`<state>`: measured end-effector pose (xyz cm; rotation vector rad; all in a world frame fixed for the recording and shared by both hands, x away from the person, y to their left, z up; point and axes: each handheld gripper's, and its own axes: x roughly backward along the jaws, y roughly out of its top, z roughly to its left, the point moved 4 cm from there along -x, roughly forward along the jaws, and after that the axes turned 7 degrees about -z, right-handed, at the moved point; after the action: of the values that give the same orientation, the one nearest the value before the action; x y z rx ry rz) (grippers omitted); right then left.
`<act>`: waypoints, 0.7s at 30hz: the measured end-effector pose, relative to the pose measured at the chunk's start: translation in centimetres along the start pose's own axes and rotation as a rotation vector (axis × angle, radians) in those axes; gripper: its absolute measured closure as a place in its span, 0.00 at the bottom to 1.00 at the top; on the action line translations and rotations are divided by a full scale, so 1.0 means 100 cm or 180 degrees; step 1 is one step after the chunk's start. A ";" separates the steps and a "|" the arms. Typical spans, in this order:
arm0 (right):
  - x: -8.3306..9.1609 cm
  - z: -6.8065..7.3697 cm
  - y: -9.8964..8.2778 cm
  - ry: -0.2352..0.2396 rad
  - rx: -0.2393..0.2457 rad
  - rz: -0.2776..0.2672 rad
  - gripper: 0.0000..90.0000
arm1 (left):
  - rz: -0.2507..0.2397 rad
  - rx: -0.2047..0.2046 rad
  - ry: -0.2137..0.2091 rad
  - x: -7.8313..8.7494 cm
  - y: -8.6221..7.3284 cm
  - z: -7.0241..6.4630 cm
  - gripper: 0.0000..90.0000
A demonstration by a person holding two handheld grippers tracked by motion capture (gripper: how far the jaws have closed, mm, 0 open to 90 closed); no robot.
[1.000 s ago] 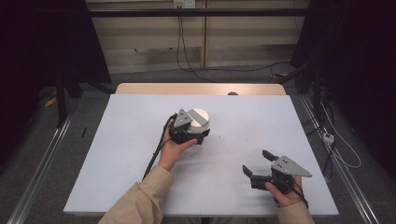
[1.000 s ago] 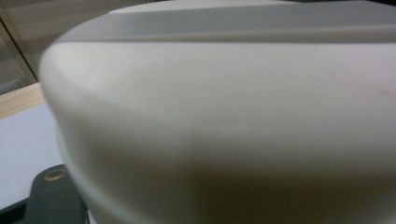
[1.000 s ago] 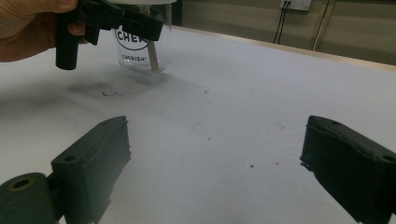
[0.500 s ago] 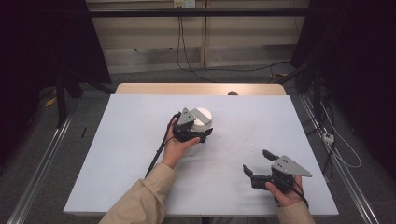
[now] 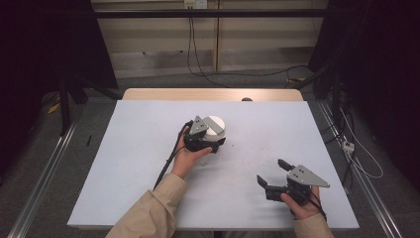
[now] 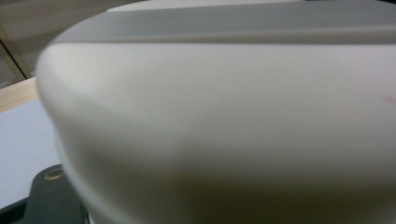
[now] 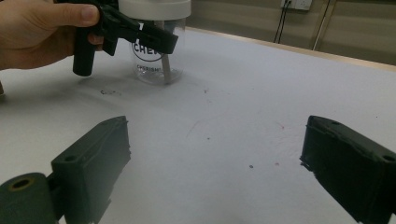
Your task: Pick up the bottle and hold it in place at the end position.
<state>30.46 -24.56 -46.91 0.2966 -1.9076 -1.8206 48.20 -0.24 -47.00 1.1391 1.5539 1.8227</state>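
Observation:
A clear jar (image 7: 152, 65) with a white lid (image 5: 216, 126) and dark print stands upright near the middle of the white table (image 5: 138, 148). A hand holds my left gripper (image 5: 216, 144) against the jar's near side, jaws together just under the lid; whether they pinch anything I cannot tell. From the right gripper view, the left gripper (image 7: 169, 42) crosses in front of the jar. The lid (image 6: 233, 116) looms blurred and very close in the left gripper view. My right gripper (image 5: 271, 171) rests near the front right, open with nothing between its jaws (image 7: 215, 128).
The left gripper's black cable (image 5: 166, 168) trails back along the forearm. A wooden strip (image 5: 213, 94) borders the table's far edge, with a small dark object (image 5: 246, 99) on it. Faint marks dot the table surface between the grippers (image 7: 205, 126).
The left gripper has edged slightly rightward along the jar. The right gripper has kept still.

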 end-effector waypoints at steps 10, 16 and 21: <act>-0.004 0.005 0.003 0.0022 0.0022 -0.0002 0.08 | 0.0003 0.0048 0.0001 0.003 -0.002 0.000 0.21; -0.011 0.009 0.007 0.0063 0.0058 0.0000 0.08 | -0.0011 0.0051 0.0032 0.004 -0.003 -0.001 0.21; -0.019 0.010 0.013 0.0097 0.0008 0.0014 0.08 | -0.0050 0.0062 0.0047 0.004 -0.005 -0.001 0.21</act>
<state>31.84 -22.65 -46.00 0.3189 -1.8883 -1.8008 47.85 0.16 -47.34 1.1215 1.5878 1.8135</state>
